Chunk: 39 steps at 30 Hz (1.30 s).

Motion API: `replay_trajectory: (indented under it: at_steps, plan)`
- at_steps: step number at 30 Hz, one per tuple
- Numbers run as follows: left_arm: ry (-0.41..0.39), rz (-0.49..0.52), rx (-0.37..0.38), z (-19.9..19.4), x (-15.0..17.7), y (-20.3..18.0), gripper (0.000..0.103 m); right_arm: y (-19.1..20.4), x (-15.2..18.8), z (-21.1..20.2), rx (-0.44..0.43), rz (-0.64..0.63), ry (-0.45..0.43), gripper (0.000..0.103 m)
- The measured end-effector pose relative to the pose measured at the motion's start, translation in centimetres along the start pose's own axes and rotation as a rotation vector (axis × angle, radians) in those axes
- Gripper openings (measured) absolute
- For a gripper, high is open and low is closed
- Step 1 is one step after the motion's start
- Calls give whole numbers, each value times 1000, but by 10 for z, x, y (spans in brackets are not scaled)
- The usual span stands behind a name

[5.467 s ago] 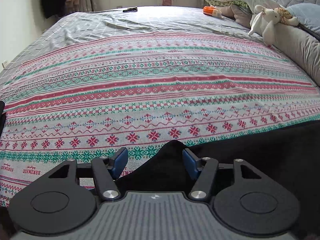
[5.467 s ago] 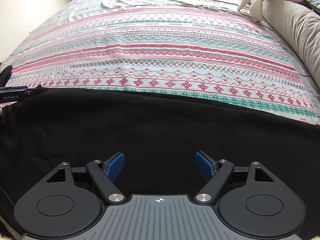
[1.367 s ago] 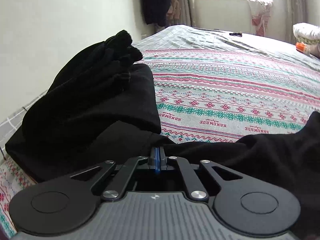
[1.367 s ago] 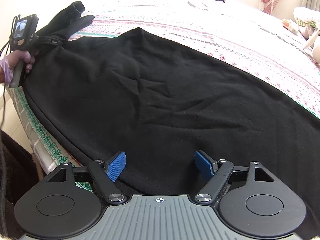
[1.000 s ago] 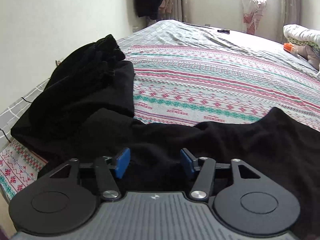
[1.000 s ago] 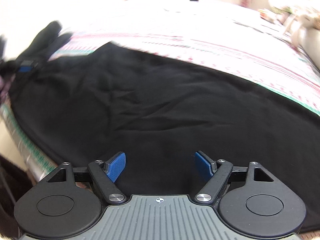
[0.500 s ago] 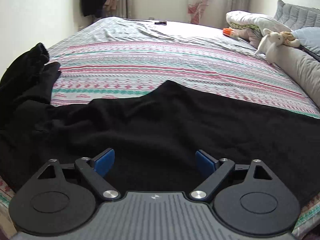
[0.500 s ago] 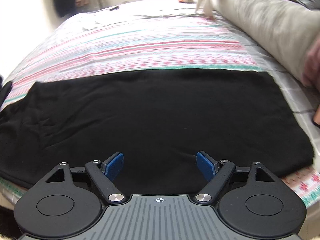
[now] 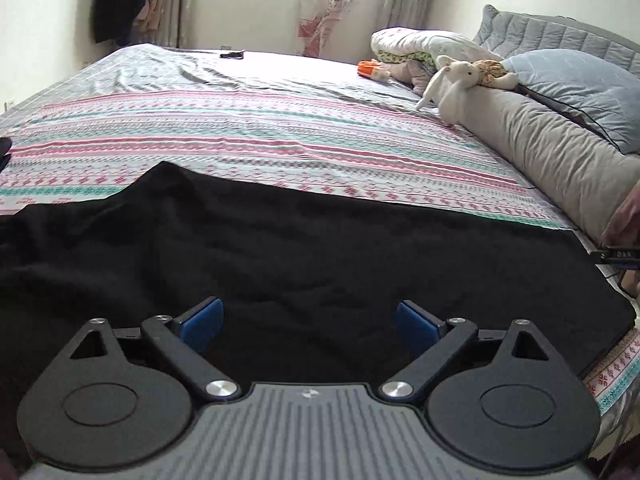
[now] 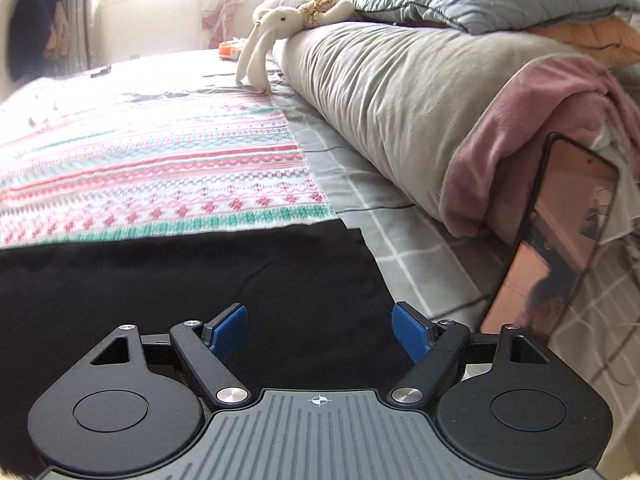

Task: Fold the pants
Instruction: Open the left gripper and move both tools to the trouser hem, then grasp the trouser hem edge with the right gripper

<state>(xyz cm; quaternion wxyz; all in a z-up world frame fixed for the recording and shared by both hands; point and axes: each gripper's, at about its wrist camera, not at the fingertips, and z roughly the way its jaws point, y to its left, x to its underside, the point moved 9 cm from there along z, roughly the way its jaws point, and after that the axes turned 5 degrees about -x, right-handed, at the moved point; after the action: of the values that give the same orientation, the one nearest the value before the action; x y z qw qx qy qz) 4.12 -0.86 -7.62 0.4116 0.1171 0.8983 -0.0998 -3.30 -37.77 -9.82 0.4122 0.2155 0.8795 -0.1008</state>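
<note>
Black pants (image 9: 304, 248) flat on bed (image 9: 256, 136); both claws, left claw (image 9: 308, 322) and right claw (image 10: 320, 330), released, empty. Right should pinch 3 o'clock end squarely.

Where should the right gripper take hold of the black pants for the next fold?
Probably the far right corner of the black pants, coming in from the right end. The cloth lies flat, and only its edges offer something to pinch. The right gripper is open above that end, with nothing between its jaws.
</note>
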Motion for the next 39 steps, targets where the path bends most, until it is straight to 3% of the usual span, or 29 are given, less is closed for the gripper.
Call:
replay_trajectory:
  at_steps: [5,13,15,17,21,24,32,39]
  plan:
    - [-15,75,86,10,5,-52,103,-20,-19,23,-70,102,-26,78]
    - [32,172,143,28,23,-90,103,-31,-22,54,-58,100,-1,60]
    - [42,177,148,29,24,-91,103,-30,-19,63,-49,79,20,48]
    - [47,173,150,29,25,-91,103,-30,-17,67,-36,68,13,45]
    - [63,160,152,32,26,-93,103,-30,-18,66,-37,77,1,16]
    - [73,153,155,32,27,-94,103,-26,-17,64,-28,40,-5,8]
    - [63,161,175,27,25,-102,103,-20,-17,63,104,-49,-2,3]
    - [65,170,183,28,26,-104,103,-21,-18,64,182,-55,22,4]
